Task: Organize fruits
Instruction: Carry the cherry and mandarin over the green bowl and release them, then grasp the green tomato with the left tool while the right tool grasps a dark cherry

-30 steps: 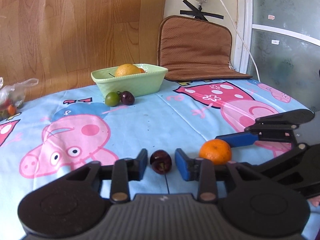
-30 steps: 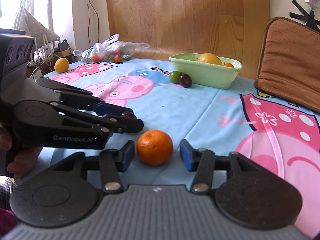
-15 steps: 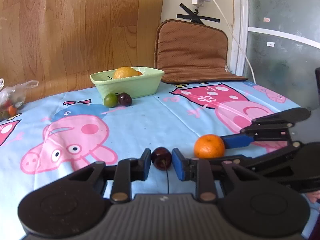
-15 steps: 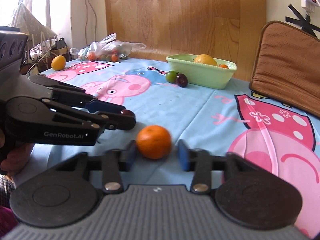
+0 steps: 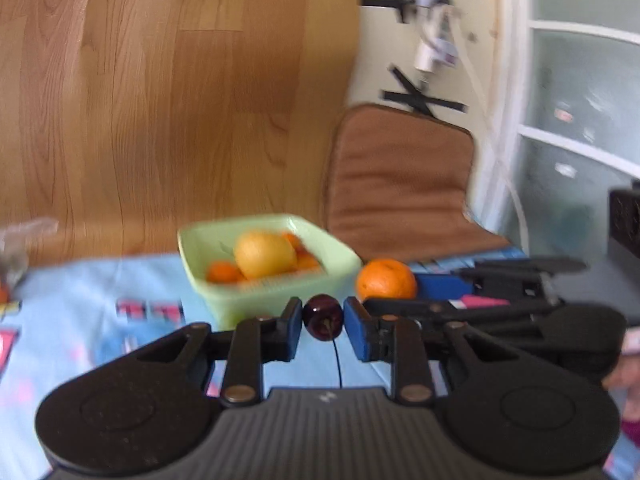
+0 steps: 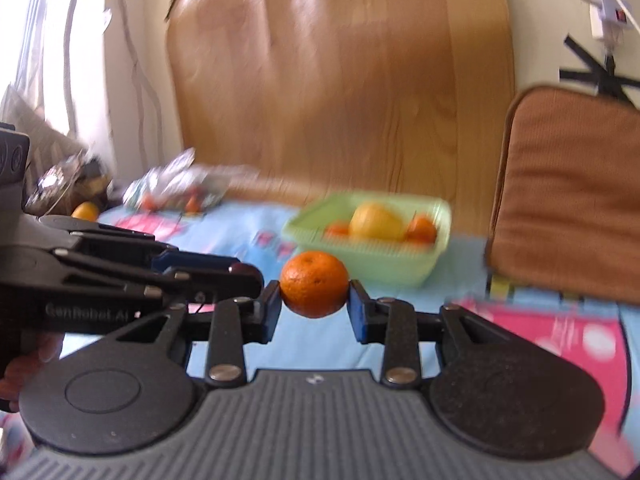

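The left claw [image 5: 323, 322] pinches a dark cherry [image 5: 323, 317] between its two blue pads, lifted clear of the surface; the right claw [image 6: 314, 306] grips an orange [image 6: 314, 283] the same way, also raised; the two claws travel side by side, the right one just to the right of the left.

The green basket [image 6: 416, 270] lies straight ahead of both and a little below the held fruit, its near wall facing them; it looks roughly square, so no long axis matters much; from the left wrist view the basket sits just left of centre, from the right wrist view just right of centre, so neither claw seems clearly nearer. It already holds a large yellow fruit [image 6: 376, 222] and a few small orange ones; the likely next move is forward over the rim, then release.

The surface [image 6: 256, 220] wears a light blue cartoon cloth; at its far left edge lies a plastic bag [image 6: 180, 188] of fruit; behind stand a wooden board [image 6: 340, 100] and a brown cushion [image 6: 568, 192]. Both views are blurred.
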`<act>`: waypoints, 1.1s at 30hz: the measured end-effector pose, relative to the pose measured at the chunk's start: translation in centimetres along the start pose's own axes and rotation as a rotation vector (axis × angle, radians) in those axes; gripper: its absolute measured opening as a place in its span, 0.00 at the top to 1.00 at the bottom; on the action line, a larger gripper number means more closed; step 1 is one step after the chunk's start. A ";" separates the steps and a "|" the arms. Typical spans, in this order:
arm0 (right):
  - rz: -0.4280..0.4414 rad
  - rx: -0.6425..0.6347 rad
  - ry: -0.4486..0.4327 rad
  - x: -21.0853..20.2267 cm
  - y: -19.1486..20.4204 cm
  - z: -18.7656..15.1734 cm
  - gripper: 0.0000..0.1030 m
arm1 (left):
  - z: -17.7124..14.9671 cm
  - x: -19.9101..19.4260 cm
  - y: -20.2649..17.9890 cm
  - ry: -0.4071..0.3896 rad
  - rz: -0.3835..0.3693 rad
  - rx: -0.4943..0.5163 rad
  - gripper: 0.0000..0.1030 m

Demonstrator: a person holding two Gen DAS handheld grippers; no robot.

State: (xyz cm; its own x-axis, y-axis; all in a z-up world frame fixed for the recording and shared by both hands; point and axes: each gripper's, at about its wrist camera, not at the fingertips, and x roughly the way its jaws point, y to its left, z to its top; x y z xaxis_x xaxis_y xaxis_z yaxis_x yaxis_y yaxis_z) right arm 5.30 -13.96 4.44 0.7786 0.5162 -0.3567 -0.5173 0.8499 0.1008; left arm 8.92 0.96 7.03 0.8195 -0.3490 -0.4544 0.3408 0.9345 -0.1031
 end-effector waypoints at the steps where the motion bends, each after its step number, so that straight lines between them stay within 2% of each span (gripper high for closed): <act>1: -0.006 0.011 -0.009 1.1 -0.7 0.8 0.63 | 0.9 1.4 0.9 0.009 0.014 -0.018 0.77; 4: -0.026 0.058 -0.010 4.6 -3.0 2.3 0.63 | 2.8 5.8 3.5 0.043 0.069 -0.051 0.77; 8: -0.068 0.075 0.011 8.6 -4.9 2.7 0.63 | 3.6 10.3 5.4 0.083 0.126 -0.058 0.76; 10: -0.078 0.080 0.029 10.2 -5.8 2.5 0.62 | 3.6 12.1 5.9 0.106 0.160 -0.046 0.65; 13: -0.113 0.101 0.038 11.2 -6.6 2.1 0.61 | 3.6 12.6 6.2 0.103 0.199 -0.039 0.65; 18: -0.097 0.114 -0.044 7.3 -6.8 2.7 0.61 | 3.6 7.7 6.9 0.005 0.170 -0.118 0.60; 21: -0.009 0.081 -0.027 4.9 -5.7 2.3 0.61 | 2.1 4.6 7.0 -0.007 0.129 -0.146 0.55; 25: 0.087 -0.018 0.090 4.4 -3.0 0.3 0.61 | -0.7 4.2 7.2 0.078 0.055 -0.199 0.55; 27: 0.088 -0.063 0.142 5.5 -1.7 -0.2 0.61 | -1.6 5.0 7.1 0.122 0.043 -0.231 0.55; 30: 0.113 -0.045 0.200 8.1 -1.0 -0.2 0.61 | -2.3 6.2 7.5 0.159 0.009 -0.299 0.44; 33: 0.102 -0.048 0.242 10.2 -0.7 -0.2 0.61 | -2.5 7.8 8.1 0.184 -0.025 -0.368 0.44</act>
State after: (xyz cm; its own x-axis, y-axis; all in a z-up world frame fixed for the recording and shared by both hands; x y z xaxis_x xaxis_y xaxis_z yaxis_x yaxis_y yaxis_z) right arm 13.51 -9.30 0.59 0.6169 0.5534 -0.5596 -0.6095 0.7858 0.1052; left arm 16.92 5.95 0.41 0.7057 -0.3849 -0.5948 0.1452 0.9003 -0.4104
